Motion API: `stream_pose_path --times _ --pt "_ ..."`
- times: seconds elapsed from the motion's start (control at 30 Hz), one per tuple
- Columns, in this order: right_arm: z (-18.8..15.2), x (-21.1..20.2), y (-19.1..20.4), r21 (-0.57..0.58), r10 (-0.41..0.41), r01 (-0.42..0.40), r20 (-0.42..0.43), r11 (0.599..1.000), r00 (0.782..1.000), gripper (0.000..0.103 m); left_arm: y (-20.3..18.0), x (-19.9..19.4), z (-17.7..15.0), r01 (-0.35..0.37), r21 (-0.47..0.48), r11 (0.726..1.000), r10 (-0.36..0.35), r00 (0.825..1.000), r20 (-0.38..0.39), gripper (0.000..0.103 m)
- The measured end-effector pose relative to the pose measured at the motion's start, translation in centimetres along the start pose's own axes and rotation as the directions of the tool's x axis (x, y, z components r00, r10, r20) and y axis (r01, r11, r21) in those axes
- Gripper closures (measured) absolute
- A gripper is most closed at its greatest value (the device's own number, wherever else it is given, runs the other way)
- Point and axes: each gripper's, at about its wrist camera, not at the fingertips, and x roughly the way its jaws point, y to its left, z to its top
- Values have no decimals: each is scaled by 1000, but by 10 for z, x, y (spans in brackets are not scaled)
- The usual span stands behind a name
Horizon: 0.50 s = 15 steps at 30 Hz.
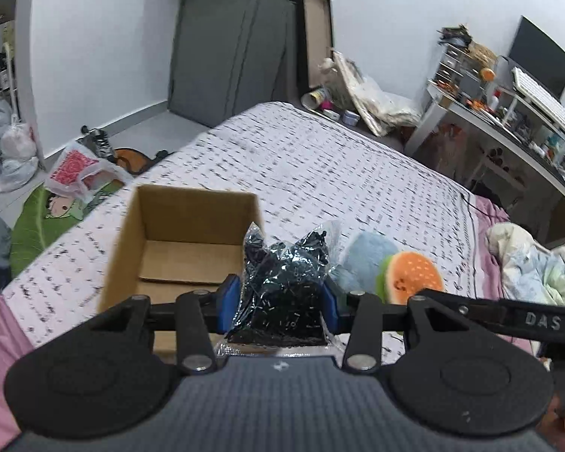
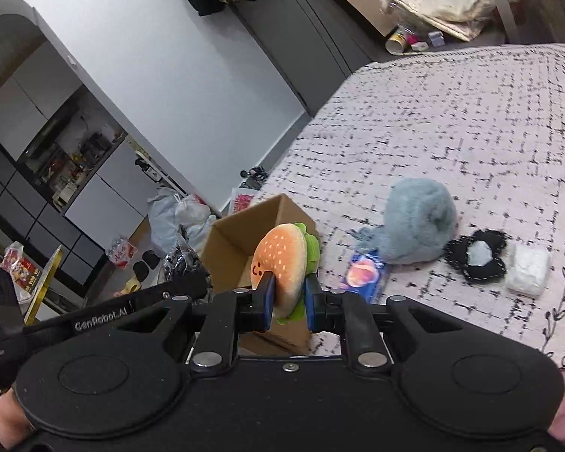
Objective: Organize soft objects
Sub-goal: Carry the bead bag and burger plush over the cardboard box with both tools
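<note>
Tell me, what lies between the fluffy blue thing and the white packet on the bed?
A black pouch lies between the blue plush and white packet, seen in the right wrist view.

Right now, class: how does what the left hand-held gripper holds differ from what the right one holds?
The left hand-held gripper clamps a crinkly clear bag of small black pieces; the right hand-held gripper clamps an orange burger plush with a smiling face. The bag is shiny and shapeless, the plush matte and round. Both are squeezed near the cardboard box.

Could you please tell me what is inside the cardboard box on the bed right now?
The cardboard box shows only a bare floor with a loose flap; the held bag of black pieces hides its near right corner.
</note>
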Motion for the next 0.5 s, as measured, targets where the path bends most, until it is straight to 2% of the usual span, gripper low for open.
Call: stream_pose_path --times 0.5 --pt "-2 27 48 -45 1 -1 11 999 1000 86 57 2 14 0 -33 999 -1 1000 -13 59"
